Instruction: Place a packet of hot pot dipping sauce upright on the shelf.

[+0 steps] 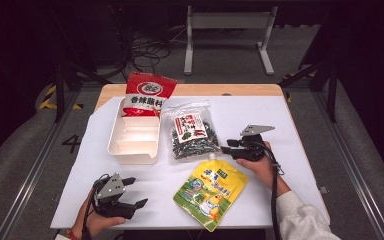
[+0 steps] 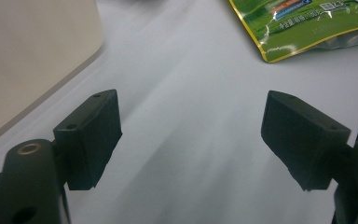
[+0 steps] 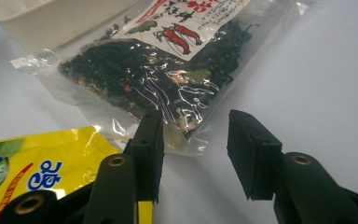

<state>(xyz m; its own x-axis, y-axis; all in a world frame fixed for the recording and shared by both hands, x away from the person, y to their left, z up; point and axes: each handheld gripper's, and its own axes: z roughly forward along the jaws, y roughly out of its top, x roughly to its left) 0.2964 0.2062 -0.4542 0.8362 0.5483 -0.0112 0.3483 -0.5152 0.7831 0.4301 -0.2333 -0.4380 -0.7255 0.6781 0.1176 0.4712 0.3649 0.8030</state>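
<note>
right gripper [image 1: 225, 148], black, 2 jaws, grey three-cornered plate on top: jaws part open, nothing pressed between the pads. in the right gripper view [image 3: 193, 156] the corner of the clear plastic bag of dark dried seaweed [image 3: 154, 74] lies just ahead of the jaw tips, one pad at the bag's sealed edge; whether it touches, cannot tell. bag label white with red chinese characters and a red shrimp drawing, too small to read.

just beside that gripper, toward the person, lies a yellow-green spouted pouch [image 1: 211, 191] with a cartoon figure and blue chinese writing, flat on the white table sheet [image 1: 290, 125].

left gripper [image 1: 139, 191], same build: jaws wide, nothing between them. in the left gripper view [image 2: 191, 135] bare sheet lies between the pads, a corner of the pouch [image 2: 307, 28] well ahead, the wall of the white plastic divided tray [image 2: 32, 56] off to one side.

beyond the tray [image 1: 133, 150], a red snack packet [image 1: 147, 95] with white chinese characters leans in its far compartment.
</note>
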